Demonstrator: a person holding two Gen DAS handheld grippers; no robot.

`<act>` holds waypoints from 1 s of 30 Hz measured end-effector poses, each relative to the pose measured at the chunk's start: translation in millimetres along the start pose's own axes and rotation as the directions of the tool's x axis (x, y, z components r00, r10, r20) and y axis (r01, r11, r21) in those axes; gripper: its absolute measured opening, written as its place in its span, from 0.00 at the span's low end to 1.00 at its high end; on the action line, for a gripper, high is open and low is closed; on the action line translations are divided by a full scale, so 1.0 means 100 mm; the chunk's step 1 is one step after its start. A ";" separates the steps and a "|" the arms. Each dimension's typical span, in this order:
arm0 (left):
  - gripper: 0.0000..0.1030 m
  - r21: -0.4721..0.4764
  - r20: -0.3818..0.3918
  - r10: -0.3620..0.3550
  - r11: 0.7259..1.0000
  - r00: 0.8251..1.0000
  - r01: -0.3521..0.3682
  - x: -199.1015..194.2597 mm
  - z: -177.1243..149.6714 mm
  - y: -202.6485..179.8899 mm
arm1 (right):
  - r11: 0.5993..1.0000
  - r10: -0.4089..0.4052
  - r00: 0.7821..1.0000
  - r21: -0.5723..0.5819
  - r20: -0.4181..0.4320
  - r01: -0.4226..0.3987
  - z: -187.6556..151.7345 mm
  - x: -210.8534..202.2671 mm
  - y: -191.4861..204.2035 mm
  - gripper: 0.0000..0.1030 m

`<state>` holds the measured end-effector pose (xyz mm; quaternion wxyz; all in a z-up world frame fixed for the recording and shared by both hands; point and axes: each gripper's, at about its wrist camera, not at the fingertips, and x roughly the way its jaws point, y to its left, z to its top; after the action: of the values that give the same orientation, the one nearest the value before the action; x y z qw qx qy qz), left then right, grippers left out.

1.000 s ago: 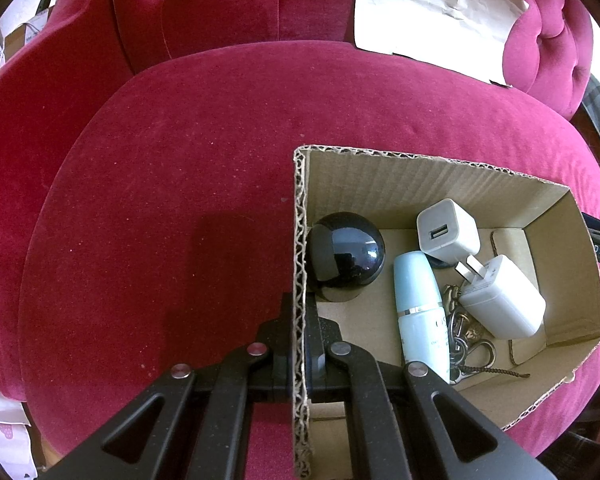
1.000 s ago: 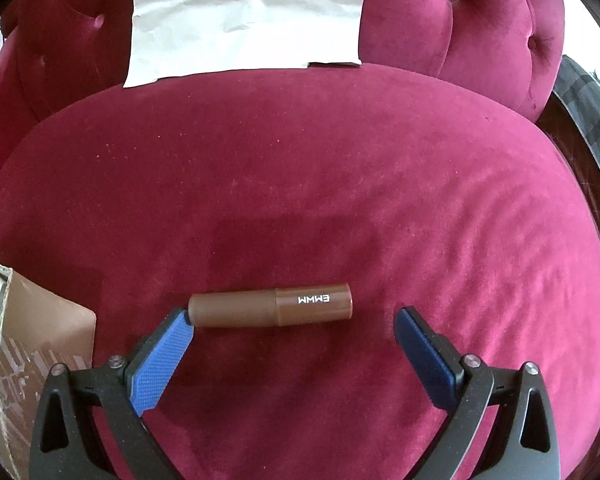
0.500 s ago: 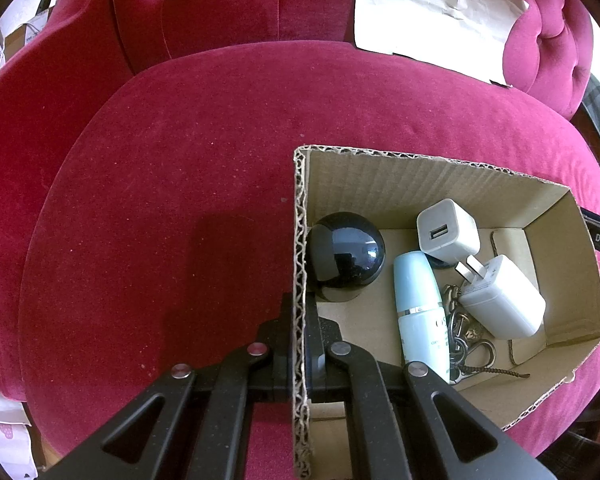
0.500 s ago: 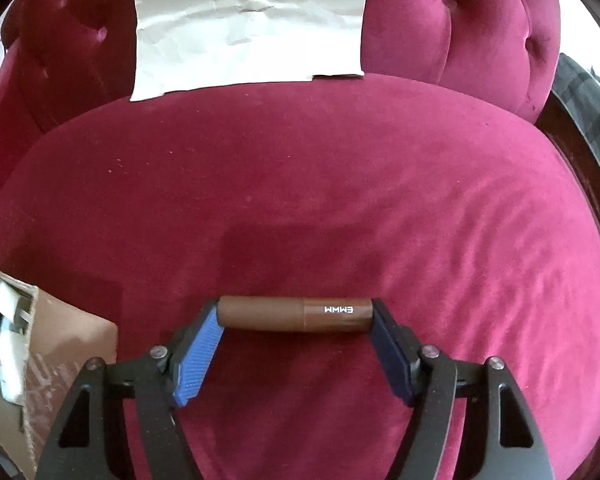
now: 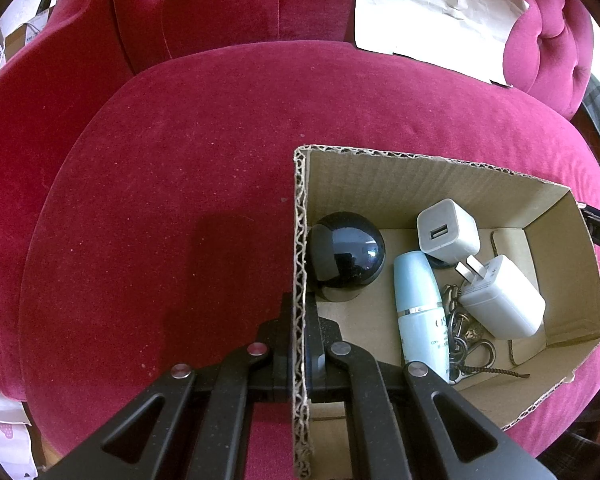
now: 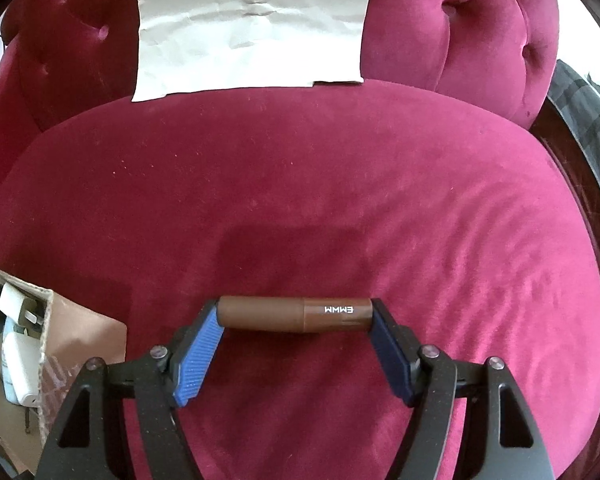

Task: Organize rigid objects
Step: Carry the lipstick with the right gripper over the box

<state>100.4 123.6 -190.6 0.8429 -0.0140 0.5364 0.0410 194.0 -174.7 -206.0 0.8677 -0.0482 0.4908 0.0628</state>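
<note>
With chargers, a pale blue bottle and a black ball already in the open brown cardboard box (image 5: 440, 172), whose wall the left tool (image 5: 300, 344) clamps, the right tool (image 6: 296, 322) grips the brown cylindrical tube (image 6: 294, 314) endwise above the crimson velvet seat (image 6: 300, 184), still unboxed.

L gripper (image 5: 300, 336) clamped; R gripper (image 6: 294, 316) clamped endwise
</note>
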 end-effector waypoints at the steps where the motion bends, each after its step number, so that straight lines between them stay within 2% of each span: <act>1: 0.03 0.000 0.000 0.000 1.000 1.000 0.000 0.00 0.00 0.00 | 1.000 -0.002 1.000 -0.004 -0.001 0.002 0.00 -0.02 0.02 0.74; 7: 0.03 0.000 -0.001 0.000 1.000 1.000 0.000 0.00 0.00 -0.01 | 1.000 -0.004 1.000 -0.010 0.002 0.004 0.04 -0.14 0.08 0.74; 12: 0.03 0.000 -0.001 0.000 1.000 1.000 0.000 0.00 0.01 -0.01 | 1.000 0.004 0.999 -0.011 0.041 -0.004 0.12 -0.33 0.14 0.74; 30: 0.03 -0.001 -0.001 0.000 1.000 1.000 0.000 0.00 0.01 0.00 | 0.994 0.096 0.985 -0.072 0.147 -0.086 0.28 -0.88 0.59 0.74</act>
<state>101.4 123.2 -189.9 0.8426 -0.0144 0.5368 0.0411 163.6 -117.8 -117.7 0.8962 -0.0493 0.4236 0.1220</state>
